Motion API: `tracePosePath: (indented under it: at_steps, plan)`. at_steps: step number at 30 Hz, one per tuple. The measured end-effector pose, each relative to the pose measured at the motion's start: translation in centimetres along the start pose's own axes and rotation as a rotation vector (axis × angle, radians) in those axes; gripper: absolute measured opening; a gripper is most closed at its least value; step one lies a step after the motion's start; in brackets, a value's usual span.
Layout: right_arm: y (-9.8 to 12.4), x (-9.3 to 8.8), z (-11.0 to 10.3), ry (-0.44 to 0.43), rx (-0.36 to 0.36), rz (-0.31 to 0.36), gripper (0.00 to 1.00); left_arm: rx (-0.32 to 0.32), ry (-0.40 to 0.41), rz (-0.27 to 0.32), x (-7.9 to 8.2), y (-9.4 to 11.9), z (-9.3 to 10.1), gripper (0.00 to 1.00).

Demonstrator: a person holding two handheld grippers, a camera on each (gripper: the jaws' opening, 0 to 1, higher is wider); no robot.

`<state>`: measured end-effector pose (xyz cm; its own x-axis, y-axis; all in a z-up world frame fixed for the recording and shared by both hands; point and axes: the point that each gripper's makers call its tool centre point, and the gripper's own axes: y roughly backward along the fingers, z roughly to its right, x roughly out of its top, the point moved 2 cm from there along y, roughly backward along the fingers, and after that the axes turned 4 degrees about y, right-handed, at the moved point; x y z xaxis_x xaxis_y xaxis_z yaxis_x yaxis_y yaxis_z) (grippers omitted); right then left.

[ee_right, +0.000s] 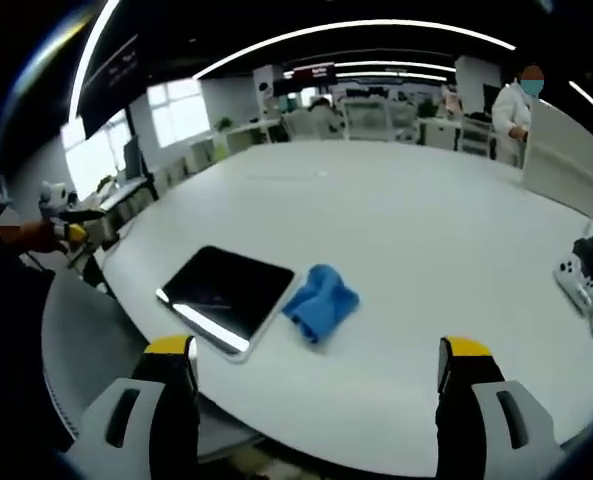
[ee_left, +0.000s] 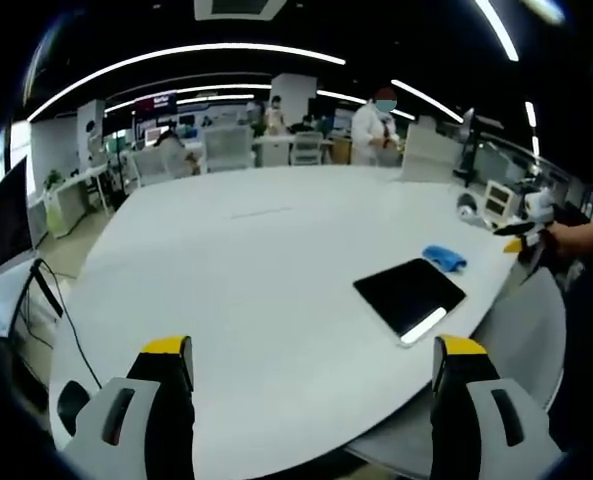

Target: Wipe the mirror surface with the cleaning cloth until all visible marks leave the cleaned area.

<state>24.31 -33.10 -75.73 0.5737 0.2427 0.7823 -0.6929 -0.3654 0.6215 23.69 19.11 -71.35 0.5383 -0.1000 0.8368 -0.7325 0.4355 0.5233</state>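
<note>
An open office with rows of desks and long ceiling lights lies behind a large white table [ee_right: 406, 230]. On the table near its curved edge lies the mirror [ee_right: 226, 292], a dark flat rectangle with a pale rim, and just beside it the crumpled blue cleaning cloth [ee_right: 321, 300] (whether the two touch is hard to tell). In the left gripper view the mirror [ee_left: 410, 297] sits right of centre with the cloth [ee_left: 443, 258] beyond it. The left gripper [ee_left: 314, 355] hangs over bare tabletop, its yellow-tipped jaws spread wide with nothing between them. The right gripper [ee_right: 316, 358] is likewise held with jaws wide apart and empty, short of the mirror and cloth. A white game controller [ee_right: 576, 280] rests at the table's right side in the right gripper view. A person in white [ee_left: 376, 125] stands at the far desks
</note>
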Motion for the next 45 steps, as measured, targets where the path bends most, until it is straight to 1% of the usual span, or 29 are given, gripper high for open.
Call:
tracePosePath:
  at_steps: [2,4,5,7,9,10,12,15,18,20,22,23,25,27,28,29,30,33,34,35,36,39,40,41,42,43,44,45]
  plan:
    - [-0.1,-0.1,0.3,-0.010,-0.007,-0.011,1.00,0.006,0.014,-0.001,0.0,0.1,0.0,1.00]
    - [0.1,0.3,0.1,-0.012,-0.007,0.004,1.00,0.004,0.012,0.014,0.2,0.2,0.3,1.00]
    - [0.1,0.5,0.0,-0.007,0.004,0.013,1.00,0.005,0.010,0.014,0.3,0.2,0.4,1.00]
    - [0.0,0.8,0.2,0.019,0.007,0.028,1.00,0.010,-0.008,0.022,0.4,0.2,0.6,1.00]
    - [-0.2,0.8,0.5,0.010,0.005,0.028,1.00,0.015,-0.009,0.017,0.3,0.3,0.6,1.00]
    - [-0.2,0.9,0.6,-0.005,0.005,0.034,1.00,0.017,-0.009,0.014,0.2,0.3,0.6,1.00]
    - [-0.2,1.4,0.8,-0.007,-0.006,0.048,1.00,0.023,-0.018,0.019,0.3,0.6,0.6,1.00]
    - [0.0,1.5,0.5,0.007,-0.001,0.040,1.00,0.020,-0.023,0.027,0.4,0.8,0.5,1.00]
    - [1.0,1.3,0.0,0.035,-0.003,0.008,1.00,0.006,-0.012,0.044,0.9,0.7,0.2,1.00]
    - [1.6,1.4,0.4,0.068,-0.024,0.001,1.00,-0.015,-0.007,0.064,1.3,0.5,0.0,1.00]
    - [2.0,1.3,0.7,0.055,-0.045,-0.014,1.00,-0.044,0.012,0.068,1.4,0.3,0.0,1.00]
    - [2.4,1.5,0.8,0.051,-0.059,-0.012,1.00,-0.055,0.016,0.064,1.3,0.2,0.0,1.00]
    - [2.7,2.1,0.8,0.052,-0.081,0.014,1.00,-0.064,-0.001,0.053,1.2,0.0,-0.3,1.00]
    - [2.2,2.2,0.6,0.036,-0.076,0.018,1.00,-0.065,-0.014,0.034,1.1,-0.2,-0.6,1.00]
    - [1.6,2.2,0.6,0.038,-0.071,0.031,1.00,-0.054,-0.021,0.041,1.4,-0.4,-0.9,1.00]
    - [1.1,2.1,0.7,0.040,-0.066,0.033,1.00,-0.044,-0.012,0.048,1.6,-0.5,-1.1,1.00]
    - [0.7,2.1,0.6,0.039,-0.060,0.036,1.00,-0.036,0.019,0.051,1.8,-0.6,-1.3,1.00]
    - [-0.3,2.9,0.5,0.029,-0.064,0.057,1.00,-0.030,0.020,0.057,2.1,-0.8,-0.9,1.00]
    - [-0.5,3.0,0.4,0.029,-0.058,0.056,1.00,-0.033,0.014,0.042,1.9,-0.9,-0.7,1.00]
    - [-0.7,3.1,0.2,0.029,-0.048,0.055,1.00,-0.028,-0.001,0.010,1.4,-0.9,-0.6,1.00]
    - [-1.1,3.2,0.2,0.027,-0.039,0.053,1.00,-0.021,-0.007,0.002,1.2,-0.9,-0.6,1.00]
    - [-1.9,3.4,0.3,0.016,-0.024,0.038,1.00,-0.010,0.006,0.015,1.3,-1.2,-0.9,1.00]
    - [-2.1,3.6,0.3,0.030,-0.021,0.038,1.00,-0.005,0.005,0.018,1.3,-1.4,-1.0,1.00]
    - [-2.3,3.8,0.4,0.069,-0.015,0.034,0.98,0.005,0.002,0.022,1.4,-1.6,-1.1,1.00]
    - [-2.3,3.7,0.6,0.107,-0.010,0.011,0.83,0.007,0.003,0.024,1.5,-1.6,-1.0,1.00]
    - [-2.4,3.8,0.9,0.115,-0.022,0.002,0.76,0.002,0.000,0.033,1.8,-1.6,-0.6,1.00]
    - [-2.6,3.9,1.1,0.104,-0.025,0.012,0.76,-0.003,-0.004,0.041,2.0,-1.6,-0.4,1.00]
    - [-2.7,4.1,1.3,0.067,-0.031,0.031,0.82,-0.008,-0.007,0.037,1.9,-1.6,-0.1,1.00]
